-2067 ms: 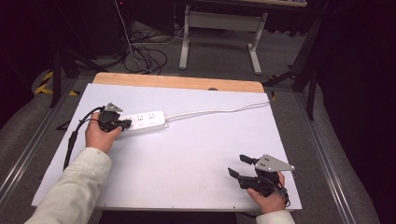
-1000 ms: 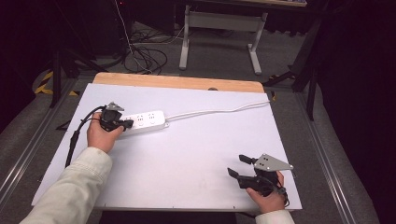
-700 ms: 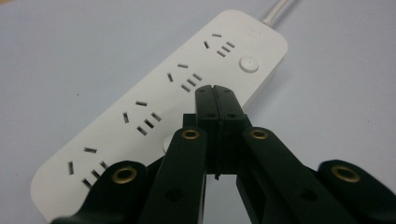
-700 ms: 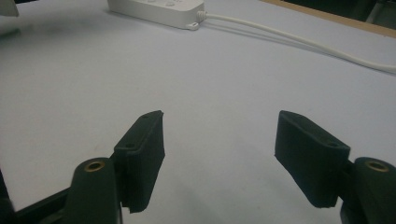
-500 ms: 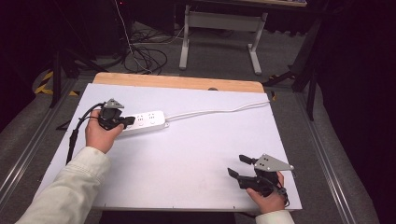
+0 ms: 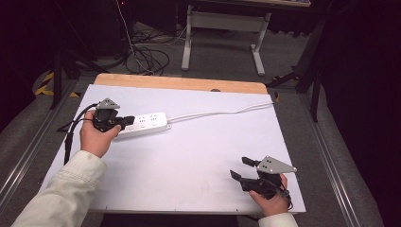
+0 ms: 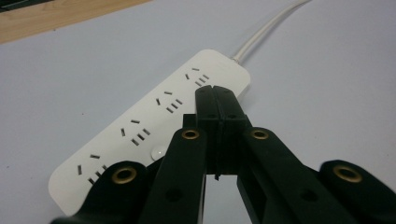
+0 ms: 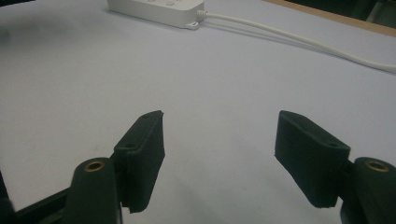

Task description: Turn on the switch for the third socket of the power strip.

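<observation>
White table [image 6: 198, 165] | white four-outlet power strip [image 7: 154, 126] | left claw [image 7: 215, 100] closed above it

Our left gripper [image 7: 215, 100] has its two black jaws pressed flat together, nothing between them. Just under and ahead of their tips lies a white power strip [image 7: 154, 135], running from lower left to upper right. Its cord [image 7: 266, 29] leaves the far end, beyond the tips, over the white tabletop [image 7: 327, 79].
</observation>
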Demonstrator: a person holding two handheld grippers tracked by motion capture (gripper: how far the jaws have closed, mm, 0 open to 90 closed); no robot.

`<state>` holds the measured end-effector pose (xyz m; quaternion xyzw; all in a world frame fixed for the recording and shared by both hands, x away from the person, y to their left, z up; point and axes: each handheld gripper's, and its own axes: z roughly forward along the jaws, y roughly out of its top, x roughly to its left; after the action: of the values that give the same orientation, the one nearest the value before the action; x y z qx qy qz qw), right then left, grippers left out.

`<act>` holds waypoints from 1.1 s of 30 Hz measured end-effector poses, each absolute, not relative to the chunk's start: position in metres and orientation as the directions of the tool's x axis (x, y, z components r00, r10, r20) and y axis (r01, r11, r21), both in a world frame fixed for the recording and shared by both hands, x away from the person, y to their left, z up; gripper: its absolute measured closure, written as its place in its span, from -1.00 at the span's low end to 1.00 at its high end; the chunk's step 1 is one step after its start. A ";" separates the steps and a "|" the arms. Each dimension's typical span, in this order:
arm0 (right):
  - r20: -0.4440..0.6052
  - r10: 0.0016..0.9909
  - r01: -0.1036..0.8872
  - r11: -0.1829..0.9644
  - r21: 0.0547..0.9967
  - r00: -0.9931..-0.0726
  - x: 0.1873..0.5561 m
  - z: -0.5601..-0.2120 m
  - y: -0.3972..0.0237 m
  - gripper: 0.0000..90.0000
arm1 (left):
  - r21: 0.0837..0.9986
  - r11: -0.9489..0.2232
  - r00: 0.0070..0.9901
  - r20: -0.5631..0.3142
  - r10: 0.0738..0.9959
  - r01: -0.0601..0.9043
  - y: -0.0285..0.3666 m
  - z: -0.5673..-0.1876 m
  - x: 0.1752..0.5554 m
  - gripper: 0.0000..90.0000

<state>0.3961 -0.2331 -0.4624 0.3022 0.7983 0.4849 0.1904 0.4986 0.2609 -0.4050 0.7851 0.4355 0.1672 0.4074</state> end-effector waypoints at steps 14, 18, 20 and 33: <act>-0.013 0.668 0.296 0.347 0.890 -0.744 0.395 -0.462 -0.233 -0.25 | 0.839 -0.294 0.641 -0.083 0.763 0.458 0.259 -0.387 0.473 0.16; -0.012 0.669 0.296 0.345 0.891 -0.744 0.395 -0.462 -0.233 -0.25 | 0.850 -0.286 0.656 -0.089 0.750 0.442 0.259 -0.382 0.463 -0.12; -0.012 0.668 0.296 0.345 0.891 -0.744 0.395 -0.462 -0.233 -0.25 | 0.860 -0.277 0.663 -0.091 0.743 0.429 0.260 -0.381 0.458 -0.21; -0.013 0.668 0.294 0.345 0.891 -0.744 0.395 -0.461 -0.232 -0.25 | 0.906 -0.221 0.718 -0.119 0.686 0.361 0.259 -0.387 0.415 -0.57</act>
<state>0.3946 -0.2324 -0.4615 0.3018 0.7973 0.4862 0.1921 0.4153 0.2594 -0.3866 0.7658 0.3419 0.1554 0.5220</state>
